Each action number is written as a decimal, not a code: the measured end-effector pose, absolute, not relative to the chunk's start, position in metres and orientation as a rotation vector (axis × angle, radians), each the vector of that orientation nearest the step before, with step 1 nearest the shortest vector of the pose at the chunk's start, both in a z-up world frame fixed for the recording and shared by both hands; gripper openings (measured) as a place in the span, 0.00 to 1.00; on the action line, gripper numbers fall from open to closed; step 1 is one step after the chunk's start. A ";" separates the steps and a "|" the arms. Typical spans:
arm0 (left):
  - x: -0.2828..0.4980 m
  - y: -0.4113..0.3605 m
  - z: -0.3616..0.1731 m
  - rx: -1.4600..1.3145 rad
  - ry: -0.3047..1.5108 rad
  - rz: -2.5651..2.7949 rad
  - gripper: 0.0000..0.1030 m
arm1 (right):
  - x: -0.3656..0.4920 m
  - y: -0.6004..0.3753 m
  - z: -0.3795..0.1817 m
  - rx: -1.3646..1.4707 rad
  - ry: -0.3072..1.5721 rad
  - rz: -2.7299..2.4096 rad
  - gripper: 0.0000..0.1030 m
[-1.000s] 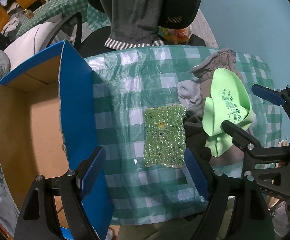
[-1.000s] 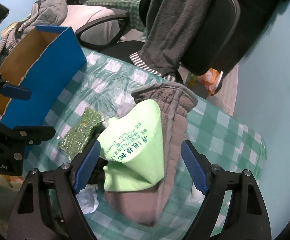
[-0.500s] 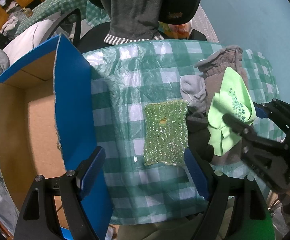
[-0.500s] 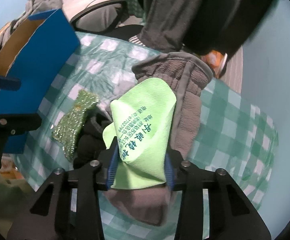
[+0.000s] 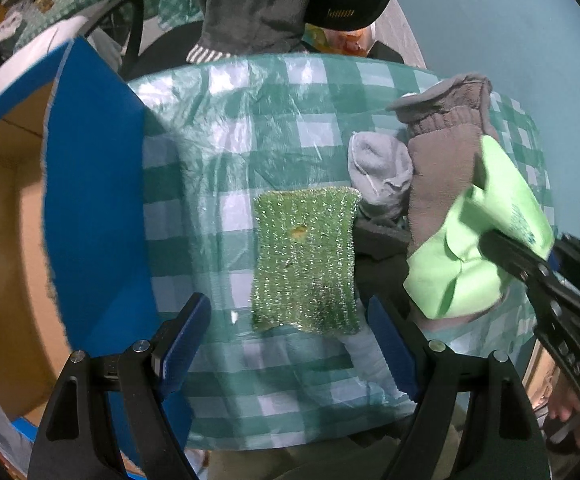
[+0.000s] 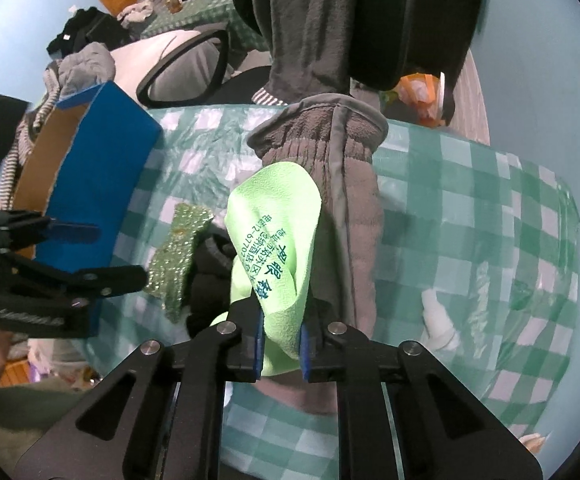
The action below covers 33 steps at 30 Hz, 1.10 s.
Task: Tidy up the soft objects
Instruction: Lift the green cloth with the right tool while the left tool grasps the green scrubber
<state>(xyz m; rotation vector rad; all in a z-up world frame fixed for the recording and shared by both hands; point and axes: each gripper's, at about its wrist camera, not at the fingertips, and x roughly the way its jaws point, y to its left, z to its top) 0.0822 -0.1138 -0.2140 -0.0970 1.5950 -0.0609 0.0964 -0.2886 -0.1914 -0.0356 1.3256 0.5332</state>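
checked tablecloth (image 5: 274,128) | office chair (image 6: 389,24) | grey garment (image 6: 305,28) draped over it

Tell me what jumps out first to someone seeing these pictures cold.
The bright lime-green cloth with printed lettering, pinched in the right gripper, draped over a grey-brown fleece glove. Next, the glittery green scrubbing pad flat on the green checked tablecloth, ahead of the open left gripper. At the table's left stands a blue-walled cardboard box.

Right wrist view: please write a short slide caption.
Right hand-held gripper pinching a lime-green cloth above a grey glove.
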 end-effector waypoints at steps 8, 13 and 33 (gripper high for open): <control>0.085 -0.125 -0.237 -0.064 1.641 -0.054 0.80 | 0.084 -0.291 -0.187 -0.009 1.336 0.546 0.12; 0.088 -0.134 -0.253 -0.039 1.670 -0.056 0.80 | 0.082 -0.293 -0.185 -0.009 1.338 0.544 0.12; 0.071 -0.112 -0.256 -0.088 1.604 -0.133 0.06 | 0.072 -0.288 -0.176 -0.013 1.309 0.549 0.12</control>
